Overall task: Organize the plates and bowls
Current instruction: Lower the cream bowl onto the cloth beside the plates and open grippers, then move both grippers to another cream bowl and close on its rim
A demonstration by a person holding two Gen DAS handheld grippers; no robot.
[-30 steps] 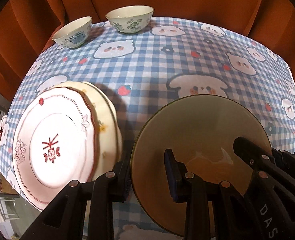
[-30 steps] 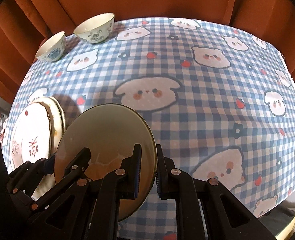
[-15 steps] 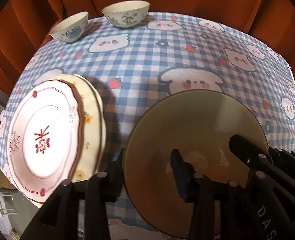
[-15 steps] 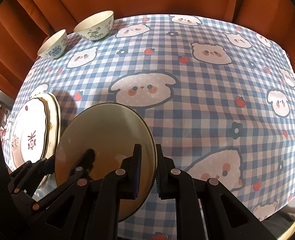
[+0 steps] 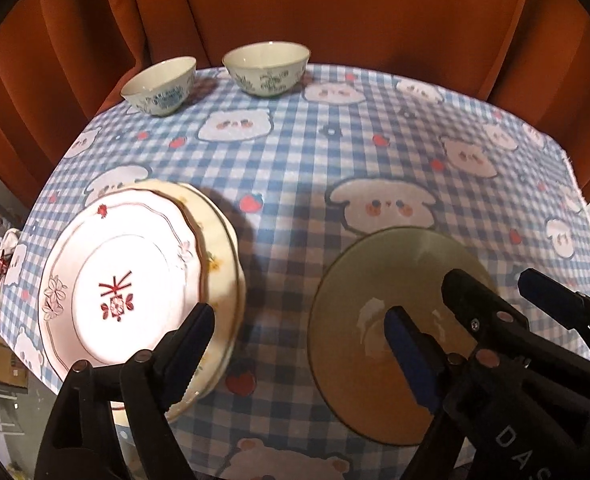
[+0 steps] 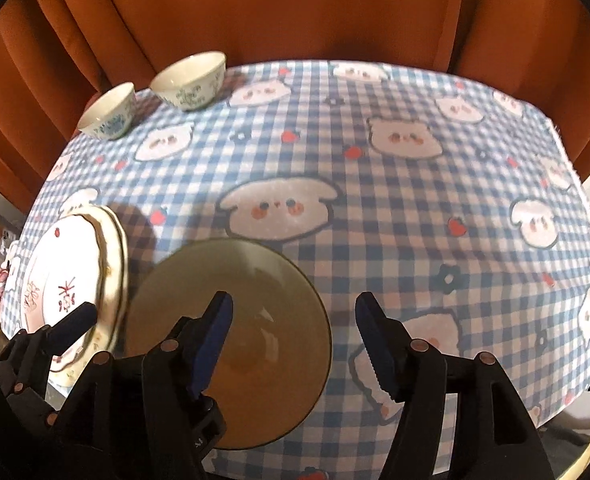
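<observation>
Two grippers hang over the tabletop (image 6: 415, 208), and both have just been spreading their jaws. The left gripper (image 5: 299, 336) stands wide open, one finger over the white plate's edge and the other over the glass plate, not pressing on either. The right gripper (image 6: 295, 332) is open too, with the right edge of the glass plate (image 6: 231, 344) between its fingers but no pad on it, so the dish lies free on the cloth near the front edge.

Only readable writing is the white letters "DA" (image 5: 513, 446) on the right gripper's black body, cut off at the frame edge in the left view. The white plate (image 5: 123, 288) has a red mark in the middle that looks like a character, can't make it out. It sits on a cream plate (image 5: 219, 248), stacked near the left edge of the tabletop, just beside the glass one with a thin gap.

The small bowl (image 5: 159, 85) and bigger bowl (image 5: 267, 67) sit right at the far edge by the orange curtain (image 6: 295, 8). Loads of open checked cloth in the middle and whole right side.
</observation>
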